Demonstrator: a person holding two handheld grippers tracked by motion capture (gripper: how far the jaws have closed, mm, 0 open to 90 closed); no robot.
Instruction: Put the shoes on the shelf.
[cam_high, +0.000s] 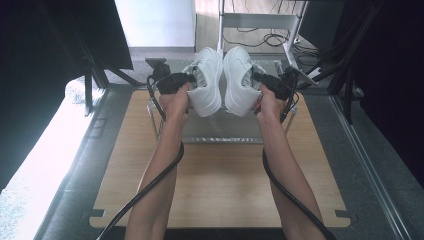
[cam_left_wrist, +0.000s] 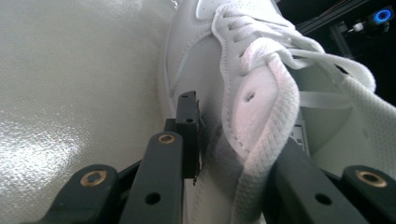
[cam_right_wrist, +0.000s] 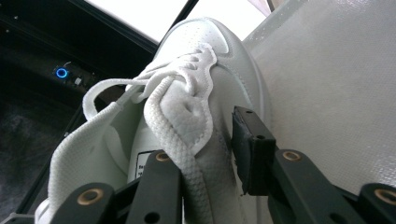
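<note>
**Two white sneakers held aloft, one in each gripper**

High view: the person's forearms come up from six o'clock over a light wooden tabletop (cam_high: 220, 185). The left hand (cam_high: 176, 102) holds the left gripper (cam_high: 192, 80), which is clamped on the left white sneaker (cam_high: 207, 82). The right hand (cam_high: 270, 102) holds the right gripper (cam_high: 256, 79), clamped on the right white sneaker (cam_high: 239, 82). Both shoes hang in the air just beside each other, soles facing one another, toes toward twelve o'clock and heels toward six (whether the soles actually touch cannot be told). Below them, toward the table's far edge, stands a small metal rack (cam_high: 220, 132) with a pale shelf. A black cable (cam_high: 150, 187) trails from each gripper toward six o'clock.

Left gripper view: the jaws stand narrow, pinching the side wall of the left white sneaker (cam_left_wrist: 210, 70) at its opening; one jaw sits outside the upper at about seven o'clock, the other inside the shoe at about four o'clock. The white lace (cam_left_wrist: 280, 98) drapes over the collar. A pale textured surface lies at nine o'clock.

Right gripper view: the jaws are likewise closed on the collar of the right white sneaker (cam_right_wrist: 210, 46), one jaw inside at seven o'clock, the other outside at four o'clock. A small blue ring light (cam_right_wrist: 61, 73) glows at ten o'clock.
</note>
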